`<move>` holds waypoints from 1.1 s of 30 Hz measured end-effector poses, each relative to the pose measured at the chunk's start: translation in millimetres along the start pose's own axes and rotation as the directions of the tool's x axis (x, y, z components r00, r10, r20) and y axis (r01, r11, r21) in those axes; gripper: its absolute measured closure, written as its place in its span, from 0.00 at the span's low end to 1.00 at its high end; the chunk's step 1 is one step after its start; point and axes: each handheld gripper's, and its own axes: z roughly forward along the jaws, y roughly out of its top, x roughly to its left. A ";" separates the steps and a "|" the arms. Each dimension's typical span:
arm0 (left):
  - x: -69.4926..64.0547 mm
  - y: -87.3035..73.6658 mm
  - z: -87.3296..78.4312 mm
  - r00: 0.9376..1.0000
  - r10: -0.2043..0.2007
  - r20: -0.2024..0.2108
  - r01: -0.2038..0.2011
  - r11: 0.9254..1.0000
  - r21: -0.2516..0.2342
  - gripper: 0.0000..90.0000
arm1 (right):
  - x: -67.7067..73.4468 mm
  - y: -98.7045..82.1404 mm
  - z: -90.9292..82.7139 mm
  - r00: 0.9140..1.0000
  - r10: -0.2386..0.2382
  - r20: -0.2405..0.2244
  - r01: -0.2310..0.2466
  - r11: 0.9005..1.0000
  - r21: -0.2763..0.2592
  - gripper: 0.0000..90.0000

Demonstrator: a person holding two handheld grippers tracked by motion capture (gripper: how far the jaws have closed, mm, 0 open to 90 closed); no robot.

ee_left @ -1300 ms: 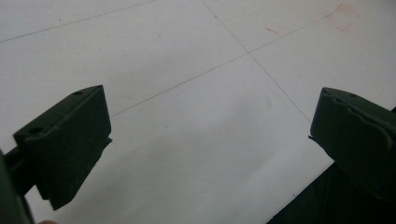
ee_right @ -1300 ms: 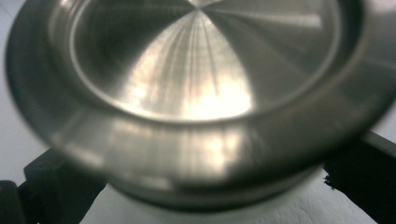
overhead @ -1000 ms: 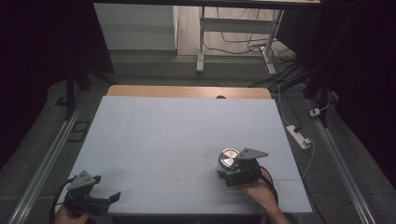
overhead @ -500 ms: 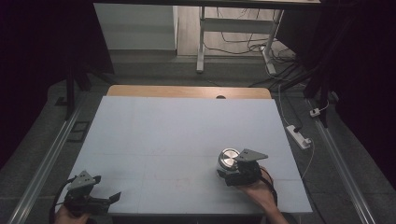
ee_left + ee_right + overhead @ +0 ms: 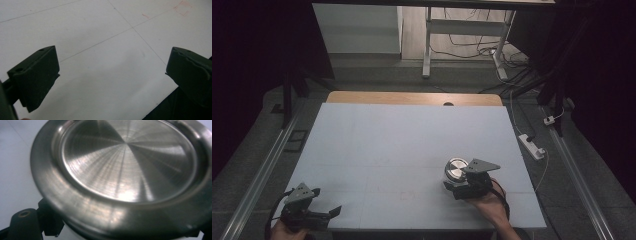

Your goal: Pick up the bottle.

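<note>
A round brushed-steel container (image 5: 456,168) with a raised rim stands on the white table top (image 5: 402,140) at the front right. My right gripper (image 5: 455,176) reaches it from the near side, held by a hand, with the jaws against its sides. In the right gripper view the steel top (image 5: 125,162) looms close, and one black fingertip (image 5: 27,222) sits under its rim at the lower left. My left gripper (image 5: 326,201) rests at the table's front left corner. Its jaws stand wide open over bare white surface in the left gripper view (image 5: 112,72).
A wooden strip (image 5: 412,98) borders the table's far edge. A white power strip (image 5: 532,146) and cables lie on the floor to the right. Metal rails run along both sides of the table. A faint red square mark (image 5: 183,7) shows on the table top.
</note>
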 end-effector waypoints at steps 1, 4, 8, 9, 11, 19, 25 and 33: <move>0.0 0.1 0.0 1.000 -0.001 0.000 0.001 1.000 0.000 0.00 | 0.5 1.1 -0.8 1.000 0.000 -0.004 0.000 1.000 -0.004 0.16; -0.2 0.1 0.0 1.000 -0.001 0.000 0.001 1.000 0.001 0.00 | 0.7 3.9 -1.6 1.000 0.007 -0.012 -0.007 1.000 -0.001 0.16; -0.2 0.1 0.0 1.000 0.000 0.001 0.000 1.000 0.000 0.00 | 0.5 6.3 -0.8 1.000 0.008 -0.015 -0.008 1.000 0.004 0.16; -0.1 0.1 0.0 1.000 0.000 0.001 0.000 1.000 -0.001 0.00 | 1.1 7.2 -0.8 1.000 0.011 -0.016 -0.011 1.000 0.006 0.16; 0.0 0.0 -0.1 1.000 0.000 0.002 0.000 1.000 -0.001 0.00 | 2.3 9.8 -0.9 1.000 0.010 -0.023 -0.010 1.000 0.003 0.16; -0.1 -0.1 -0.4 1.000 0.001 0.004 -0.001 1.000 -0.003 0.00 | 11.5 27.3 3.7 0.998 -0.008 -0.056 0.007 1.000 -0.016 0.16; -0.1 0.0 -0.4 1.000 0.002 0.006 -0.002 1.000 -0.003 0.00 | 18.3 37.2 11.0 0.997 -0.010 -0.083 0.008 1.000 -0.025 0.16; -0.2 0.0 -0.2 1.000 0.005 0.007 -0.005 1.000 -0.002 0.00 | 28.6 51.6 20.3 0.992 -0.025 -0.121 0.020 0.999 -0.045 0.16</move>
